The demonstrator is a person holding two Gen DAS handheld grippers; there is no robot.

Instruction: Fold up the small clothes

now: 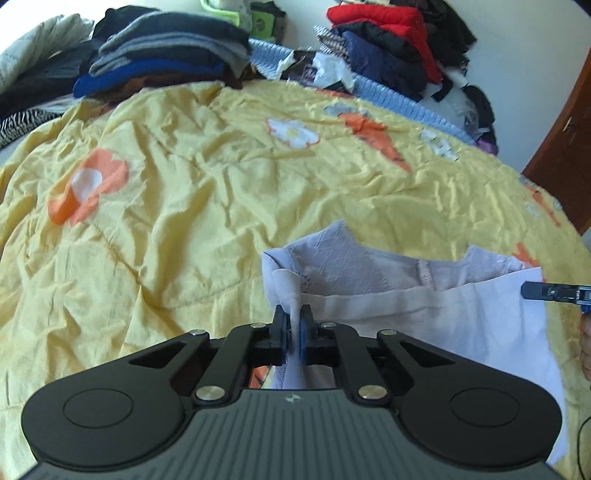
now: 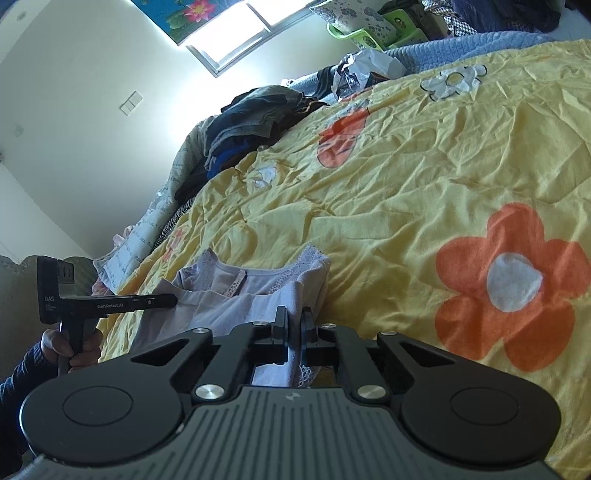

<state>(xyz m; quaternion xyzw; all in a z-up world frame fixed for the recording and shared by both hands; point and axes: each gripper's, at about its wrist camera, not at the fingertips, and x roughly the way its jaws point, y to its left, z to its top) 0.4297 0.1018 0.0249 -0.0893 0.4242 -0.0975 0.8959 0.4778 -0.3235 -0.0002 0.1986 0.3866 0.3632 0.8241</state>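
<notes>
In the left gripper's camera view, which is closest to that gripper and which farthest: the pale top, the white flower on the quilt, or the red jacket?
1. Pale top: pinched in the left gripper, just ahead and to the right.
2. White flower: mid-quilt, beyond the top.
3. Red jacket: in the pile at the far right edge of the bed.

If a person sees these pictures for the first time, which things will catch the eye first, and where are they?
First comes the yellow quilt with orange flowers, which fills the bed. Near its front edge lies a pale lilac garment, pinched at either side by the left gripper and the right gripper. Stacks of dark folded clothes and a red jacket lie at the far side.
</notes>
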